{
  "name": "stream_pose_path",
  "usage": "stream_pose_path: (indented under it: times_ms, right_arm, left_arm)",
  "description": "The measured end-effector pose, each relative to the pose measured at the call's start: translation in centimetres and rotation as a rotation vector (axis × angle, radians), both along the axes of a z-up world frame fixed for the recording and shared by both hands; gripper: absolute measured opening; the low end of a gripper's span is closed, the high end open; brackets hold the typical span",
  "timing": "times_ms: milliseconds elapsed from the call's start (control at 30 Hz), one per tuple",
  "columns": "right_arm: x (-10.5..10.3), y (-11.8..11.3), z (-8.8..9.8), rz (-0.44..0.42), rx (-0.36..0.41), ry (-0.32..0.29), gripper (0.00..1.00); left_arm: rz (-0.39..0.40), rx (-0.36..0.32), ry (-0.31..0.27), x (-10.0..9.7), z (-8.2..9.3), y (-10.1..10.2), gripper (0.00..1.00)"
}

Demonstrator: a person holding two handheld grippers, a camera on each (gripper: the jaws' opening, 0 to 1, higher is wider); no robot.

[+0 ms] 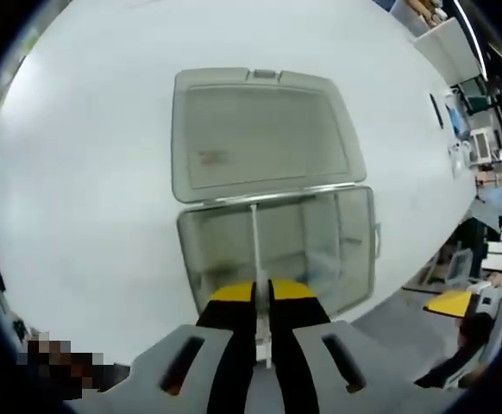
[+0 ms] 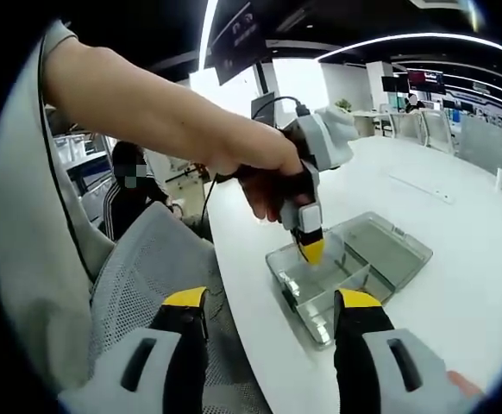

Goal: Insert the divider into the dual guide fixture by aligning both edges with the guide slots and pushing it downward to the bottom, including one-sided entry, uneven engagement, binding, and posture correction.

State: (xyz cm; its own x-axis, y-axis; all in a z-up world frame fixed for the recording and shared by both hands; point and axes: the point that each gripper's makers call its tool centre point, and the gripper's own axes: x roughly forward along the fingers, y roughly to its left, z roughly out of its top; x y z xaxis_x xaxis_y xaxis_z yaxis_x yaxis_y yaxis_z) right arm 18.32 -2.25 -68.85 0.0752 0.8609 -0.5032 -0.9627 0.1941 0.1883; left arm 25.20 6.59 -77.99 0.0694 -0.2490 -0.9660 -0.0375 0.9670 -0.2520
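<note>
In the left gripper view the left gripper point(image 1: 260, 323) had its yellow-tipped jaws clenched on the divider point(image 1: 254, 250), a thin clear plate seen edge-on as a pale line running up from between the jaws. The divider stood inside the box point(image 1: 337, 250), a clear plastic container, roughly across its middle, with its far end close to the hinge line. How deep it sat in the guide slots could not be told. The lid point(image 1: 260, 134) lay folded open flat beyond the hinge, resting on the white table point(image 1: 78, 172).

In the right gripper view the right gripper point(image 2: 272, 345) had its jaws released, spread wide apart with nothing between them, well short of the box point(image 2: 320, 297). Between and beyond those jaws the left gripper point(image 2: 311, 250) pointed down into the box point(image 2: 320, 297), its yellow tips at the top of the divider point(image 2: 354, 280), which showed as a faint clear wall crossing the container. A hand point(image 2: 268, 185) was wrapped around the left gripper's handle, with the forearm reaching in from the left of the view. A cable point(image 2: 272, 102) rose from the top of that gripper. The lid point(image 2: 389, 241) lay open on the far side of the box on the table point(image 2: 475, 285). At the left of the table's edge stood a grey mesh chair point(image 2: 147, 276), and behind it sat another person in dark clothes point(image 2: 130, 207).
</note>
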Motion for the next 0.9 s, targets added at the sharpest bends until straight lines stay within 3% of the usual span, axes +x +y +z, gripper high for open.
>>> stream_pose_path:
  times_ms: [900]
  right_arm:
    - [-0.03, -0.11, -0.05, -0.004, -0.002, 0.003, 0.55]
  left_arm:
    - [0.009, 0.006, 0.010, -0.06, -0.10, 0.01, 0.01]
